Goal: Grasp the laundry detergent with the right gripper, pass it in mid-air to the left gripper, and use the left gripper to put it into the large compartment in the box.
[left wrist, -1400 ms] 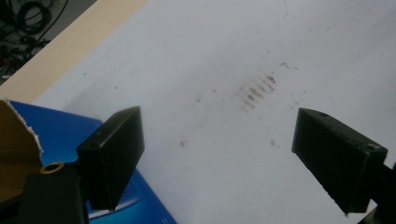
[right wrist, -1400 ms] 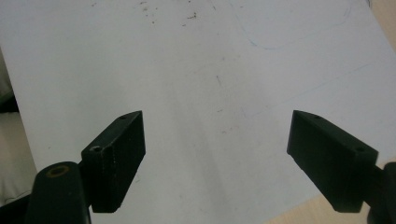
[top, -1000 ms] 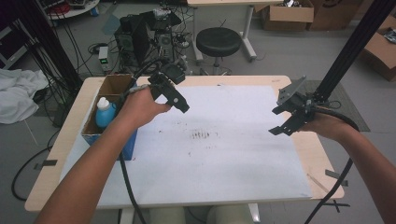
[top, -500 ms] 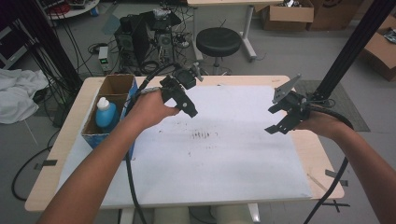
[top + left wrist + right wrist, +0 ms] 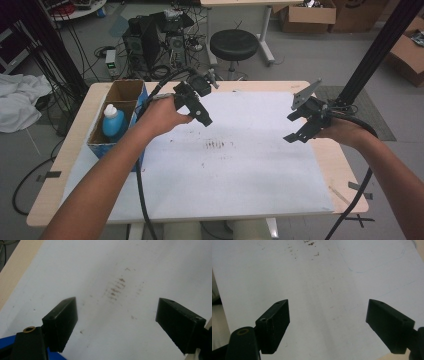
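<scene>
From the high view I have the left gripper (image 5: 199,109) raised over the far-left part of the white sheet (image 5: 240,190), just right of the cardboard box (image 5: 118,91) that holds the blue bottle (image 5: 113,121). The right gripper (image 5: 300,125) hangs over the sheet's right edge, well apart from the left. Neither touches anything. The brown smudges (image 5: 216,145) sit near the middle of the sheet, between the two grippers and a little nearer me than either. I take those marks as the thing to work on, and nothing to wipe with is in either hand, so I judge the bottle in the box to be the first pick.

In the left gripper view the left gripper's jaws stand spread wide with nothing between them, and the smudges (image 5: 116,288) lie just beyond. To take the bottle well I would turn this hand left toward the box, keep the jaws spread, and come down around the bottle's body, not its cap.

In the right gripper view the right gripper's jaws are likewise spread and empty above bare sheet (image 5: 317,302), with a few brown specks (image 5: 309,243) at the far edge. I would keep this one clear of the left hand's path.
</scene>
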The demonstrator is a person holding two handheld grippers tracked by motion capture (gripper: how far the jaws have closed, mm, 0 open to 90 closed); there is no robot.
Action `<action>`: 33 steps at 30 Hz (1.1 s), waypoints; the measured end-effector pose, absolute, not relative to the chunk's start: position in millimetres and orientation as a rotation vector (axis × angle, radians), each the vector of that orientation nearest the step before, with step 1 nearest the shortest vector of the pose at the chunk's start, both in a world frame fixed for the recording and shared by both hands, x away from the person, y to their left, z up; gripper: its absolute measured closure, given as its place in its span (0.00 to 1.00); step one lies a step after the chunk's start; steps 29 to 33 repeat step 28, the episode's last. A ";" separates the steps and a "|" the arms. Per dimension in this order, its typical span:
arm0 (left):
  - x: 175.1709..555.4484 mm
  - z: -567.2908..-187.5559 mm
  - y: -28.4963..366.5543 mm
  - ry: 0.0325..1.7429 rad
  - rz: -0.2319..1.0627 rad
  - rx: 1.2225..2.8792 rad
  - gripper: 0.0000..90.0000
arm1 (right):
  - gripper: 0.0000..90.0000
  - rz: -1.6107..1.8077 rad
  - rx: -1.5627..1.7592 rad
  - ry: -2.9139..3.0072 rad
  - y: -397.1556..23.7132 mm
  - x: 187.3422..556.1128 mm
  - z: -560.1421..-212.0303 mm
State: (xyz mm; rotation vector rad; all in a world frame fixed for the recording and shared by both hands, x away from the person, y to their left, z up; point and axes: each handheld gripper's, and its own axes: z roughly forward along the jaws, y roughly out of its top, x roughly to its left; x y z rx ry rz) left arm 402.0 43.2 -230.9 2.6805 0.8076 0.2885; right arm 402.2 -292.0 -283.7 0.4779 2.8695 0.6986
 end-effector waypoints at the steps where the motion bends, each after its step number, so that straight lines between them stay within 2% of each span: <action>1: 401.9 -231.0 43.3 0.808 0.290 2.680 0.21 | 0.21 0.700 0.478 2.869 -292.2 401.8 -283.8; 33: 404.2 -231.9 48.1 0.830 0.283 2.662 0.21 | 0.21 0.709 0.478 2.873 -291.8 400.2 -285.5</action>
